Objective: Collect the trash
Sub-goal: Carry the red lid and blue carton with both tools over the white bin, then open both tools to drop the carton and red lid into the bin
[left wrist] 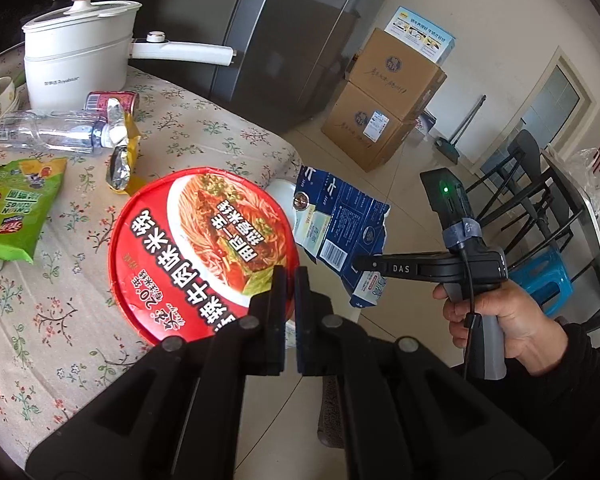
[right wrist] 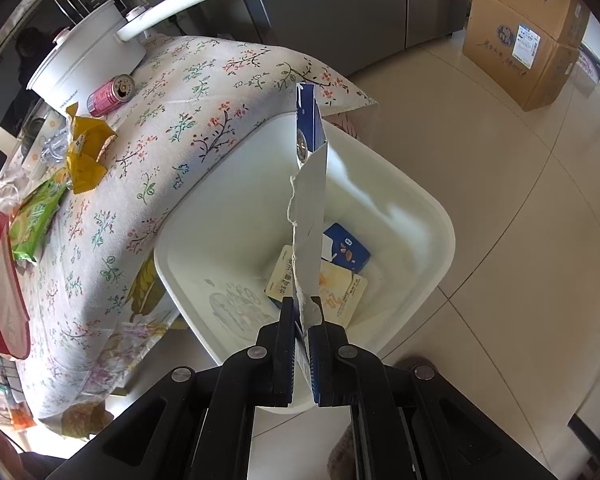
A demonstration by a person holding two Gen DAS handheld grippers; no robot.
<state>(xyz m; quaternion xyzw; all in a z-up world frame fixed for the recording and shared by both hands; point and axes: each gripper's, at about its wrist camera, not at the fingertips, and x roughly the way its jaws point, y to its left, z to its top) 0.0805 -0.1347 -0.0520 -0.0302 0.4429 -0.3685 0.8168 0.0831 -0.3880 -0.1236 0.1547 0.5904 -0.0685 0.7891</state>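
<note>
My left gripper (left wrist: 290, 278) is shut on the rim of a round red noodle-cup lid (left wrist: 204, 248), which it holds tilted over the table's edge. The same lid (right wrist: 0, 280) shows at the far left of the right wrist view. My right gripper (right wrist: 303, 305) is shut on a torn, flattened blue and white carton (right wrist: 310, 200), held edge-on above the open white bin (right wrist: 420, 216). A hand holds that gripper (left wrist: 358, 263) out to the right with the carton (left wrist: 340, 220).
On the flowered tablecloth (left wrist: 80, 320) lie a green snack bag (left wrist: 16, 208), a clear bottle (left wrist: 48, 132), a pink can (left wrist: 112, 100) and a yellow wrapper (left wrist: 124, 152) beside a white pot (left wrist: 76, 60). Other cartons (right wrist: 348, 252) lie in the bin. Cardboard boxes (left wrist: 384, 100) and chairs (left wrist: 532, 200) stand on the tiled floor.
</note>
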